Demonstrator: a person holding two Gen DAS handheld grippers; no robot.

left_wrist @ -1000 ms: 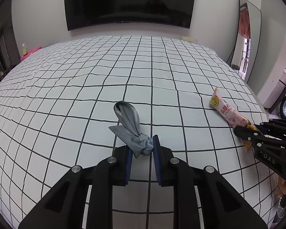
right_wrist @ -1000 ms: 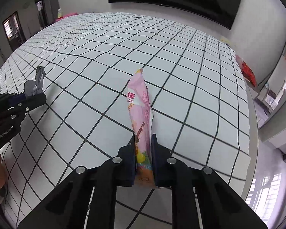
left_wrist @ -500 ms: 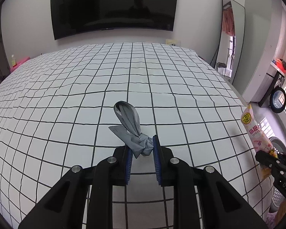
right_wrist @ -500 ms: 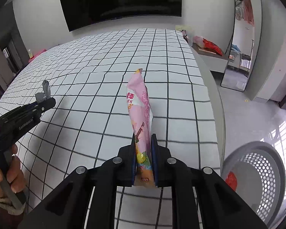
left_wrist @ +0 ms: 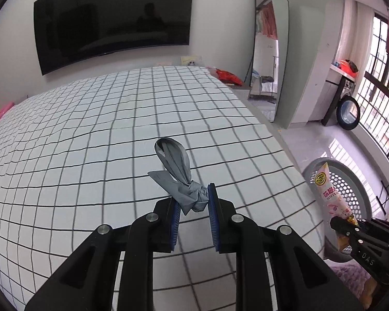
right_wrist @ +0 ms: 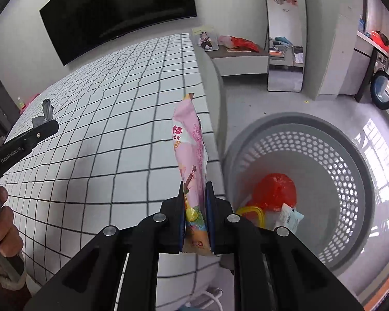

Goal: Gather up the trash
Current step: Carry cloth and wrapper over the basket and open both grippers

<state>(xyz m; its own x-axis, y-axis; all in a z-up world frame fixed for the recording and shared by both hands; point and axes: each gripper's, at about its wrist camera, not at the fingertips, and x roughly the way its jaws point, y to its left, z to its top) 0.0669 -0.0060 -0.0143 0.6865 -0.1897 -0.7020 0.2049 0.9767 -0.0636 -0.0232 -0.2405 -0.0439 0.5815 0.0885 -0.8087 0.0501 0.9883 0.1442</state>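
While upright, claws (right_wrist: 195, 202) clamp wrapper (right_wrist: 190, 155).

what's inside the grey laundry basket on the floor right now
Inside the grey basket lie a crumpled red bag, a yellow loop and a white packet. The right gripper covers the near part of its bottom.

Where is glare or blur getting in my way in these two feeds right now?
Left wrist view: the window is blown out, the grid sheet looks smeared, but the grey wrapper is sharp. Right wrist view: sun patches glare on the floor beside the basket; the pink snack packet stays sharp; fisheye bends the grid lines.
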